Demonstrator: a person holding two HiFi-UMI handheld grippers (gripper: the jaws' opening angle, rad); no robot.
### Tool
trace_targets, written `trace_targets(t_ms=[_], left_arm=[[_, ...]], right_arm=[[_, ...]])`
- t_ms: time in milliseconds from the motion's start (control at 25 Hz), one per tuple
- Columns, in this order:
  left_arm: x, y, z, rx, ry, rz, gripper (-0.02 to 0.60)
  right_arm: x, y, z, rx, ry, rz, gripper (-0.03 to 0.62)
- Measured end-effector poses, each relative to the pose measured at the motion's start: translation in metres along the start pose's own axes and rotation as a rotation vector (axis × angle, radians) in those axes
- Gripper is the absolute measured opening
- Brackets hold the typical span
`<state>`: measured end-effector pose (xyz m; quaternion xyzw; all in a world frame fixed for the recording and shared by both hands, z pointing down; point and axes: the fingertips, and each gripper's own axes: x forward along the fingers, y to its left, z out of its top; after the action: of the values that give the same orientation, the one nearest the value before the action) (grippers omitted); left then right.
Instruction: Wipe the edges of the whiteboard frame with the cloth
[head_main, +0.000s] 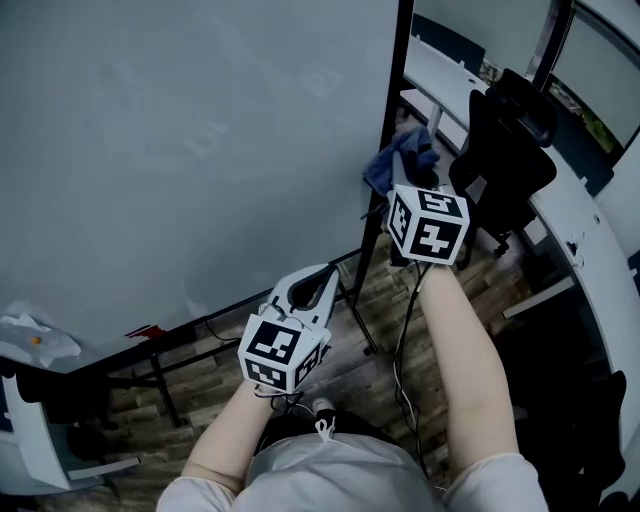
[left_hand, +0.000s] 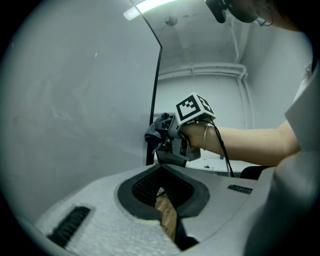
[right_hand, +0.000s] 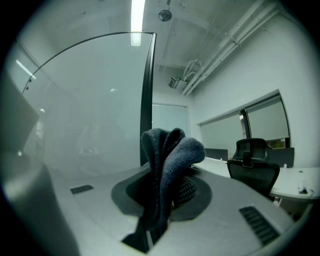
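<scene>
Nearest, the left gripper (head_main: 318, 285) hangs low below the whiteboard (head_main: 200, 130), its tongs pressed together on nothing. Further right, at the frame's black right edge (head_main: 393, 120), the cloth (head_main: 405, 158) sits bunched against it or just beside it, pinched in the tongs of the right gripper (head_main: 402, 192). As I judge it, a firm stroke could snag the loose wad or pull it free, or it could slip off the narrow edge onto the board. There is open room up along the edge, but the office chair (head_main: 505, 150) and desk (head_main: 590, 230) crowd the right side.
</scene>
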<state>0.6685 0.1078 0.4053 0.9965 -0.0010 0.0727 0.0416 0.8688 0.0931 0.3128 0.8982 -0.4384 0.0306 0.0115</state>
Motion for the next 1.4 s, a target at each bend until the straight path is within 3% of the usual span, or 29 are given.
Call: trace_targets(t_ms=[440, 560, 760, 960, 1080, 1200, 1400], left_arm=[[-0.006, -0.007, -0.041, -0.023, 0.065, 0.001, 0.018], [-0.005, -0.005, -0.057, -0.046, 0.091, 0.006, 0.018], [-0.006, 0.003, -0.089, -0.046, 0.138, 0.023, 0.018], [-0.007, 0.015, -0.130, -0.102, 0.199, 0.058, 0.018], [-0.008, 0.017, -0.149, -0.094, 0.233, 0.067, 0.018], [-0.005, 0.022, -0.161, -0.086, 0.246, 0.076, 0.018], [0.002, 0.030, -0.181, -0.142, 0.255, 0.092, 0.018]], right_arm=[[-0.004, 0.014, -0.049, -0.061, 0.047, 0.057, 0.069], [-0.005, 0.023, -0.078, -0.089, 0.114, 0.075, 0.069], [0.005, 0.021, -0.128, -0.080, 0.208, 0.077, 0.069], [0.011, 0.017, -0.164, -0.077, 0.249, 0.100, 0.069], [0.011, 0.017, -0.200, -0.019, 0.312, 0.118, 0.069], [0.013, 0.014, -0.234, 0.032, 0.377, 0.122, 0.069], [0.018, 0.018, -0.271, 0.022, 0.425, 0.123, 0.069]])
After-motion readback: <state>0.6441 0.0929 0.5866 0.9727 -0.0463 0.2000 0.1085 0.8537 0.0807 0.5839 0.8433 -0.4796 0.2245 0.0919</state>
